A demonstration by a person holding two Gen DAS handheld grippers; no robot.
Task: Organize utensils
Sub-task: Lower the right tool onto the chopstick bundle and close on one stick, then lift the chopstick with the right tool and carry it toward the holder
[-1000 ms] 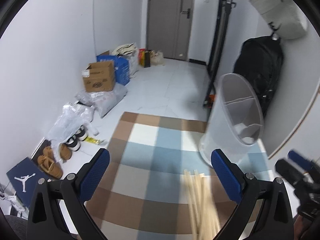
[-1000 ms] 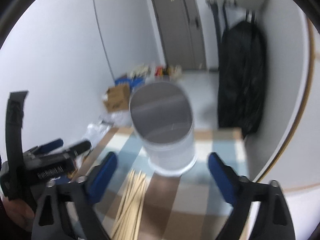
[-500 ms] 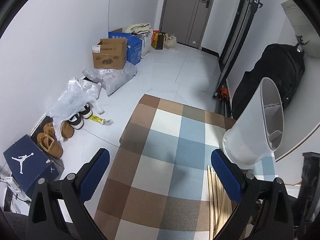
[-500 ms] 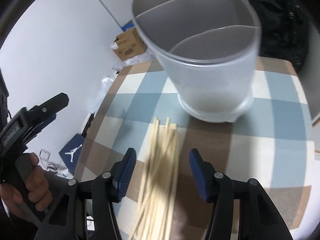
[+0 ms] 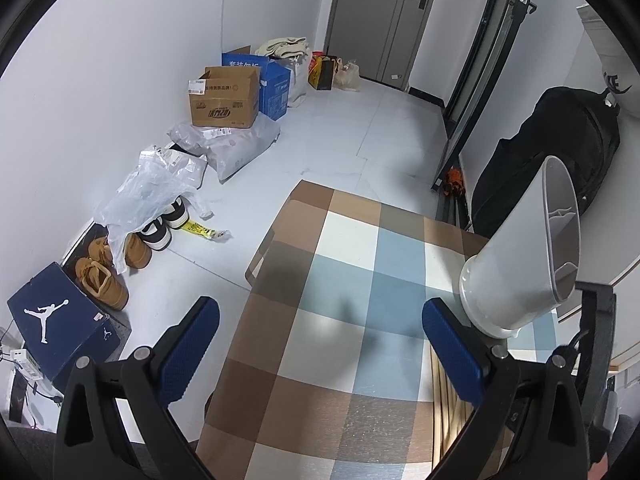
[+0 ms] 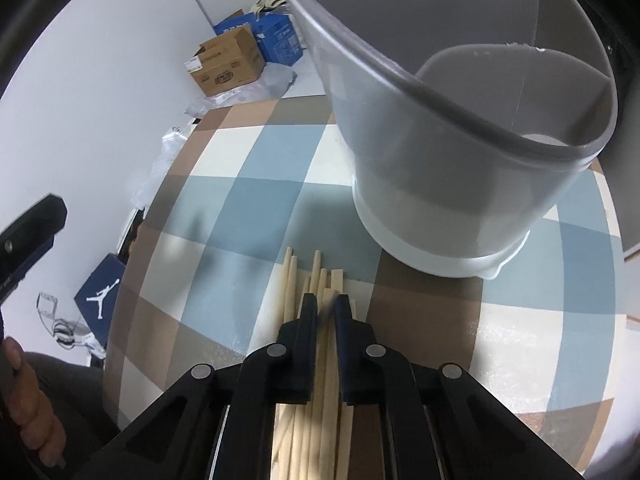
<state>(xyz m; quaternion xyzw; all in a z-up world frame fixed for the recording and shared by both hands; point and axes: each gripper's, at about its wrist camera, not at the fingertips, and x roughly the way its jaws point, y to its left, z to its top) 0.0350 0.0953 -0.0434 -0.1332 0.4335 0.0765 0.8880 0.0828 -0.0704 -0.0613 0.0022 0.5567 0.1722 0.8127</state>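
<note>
Over the bench [image 6: 520,360], which is covered by a brown, blue and cream checked cloth, the right tongs [image 6: 326,304] point steeply down at a bundle of pale wooden chopsticks [image 6: 316,276] lying flat on the cloth. Their black arms have just been closing and now stand almost together, with only a narrow slit between the blue-padded tips. At least one stick of the bundle runs through that slit and looks pinched there, while the other sticks lie just beside and under the arms. The free ends of the chopsticks fan out ahead of the tips, pointing toward a translucent grey plastic utensil holder [image 6: 460,184] with inner dividers, which stands upright on the cloth just beyond them, near but not touching.

The left tongs [image 5: 320,332] hang tilted downward above the near part of the bench, released, with the two blue-padded tips wide apart and nothing between them. From this side the utensil holder [image 5: 524,264] shows just past the right-hand tip, and the chopsticks [image 5: 444,396] lie partly hidden behind that same arm. At the left edge of the right wrist view, a person's hand [image 6: 30,404] is wrapped around the black handle of the left tool.
</note>
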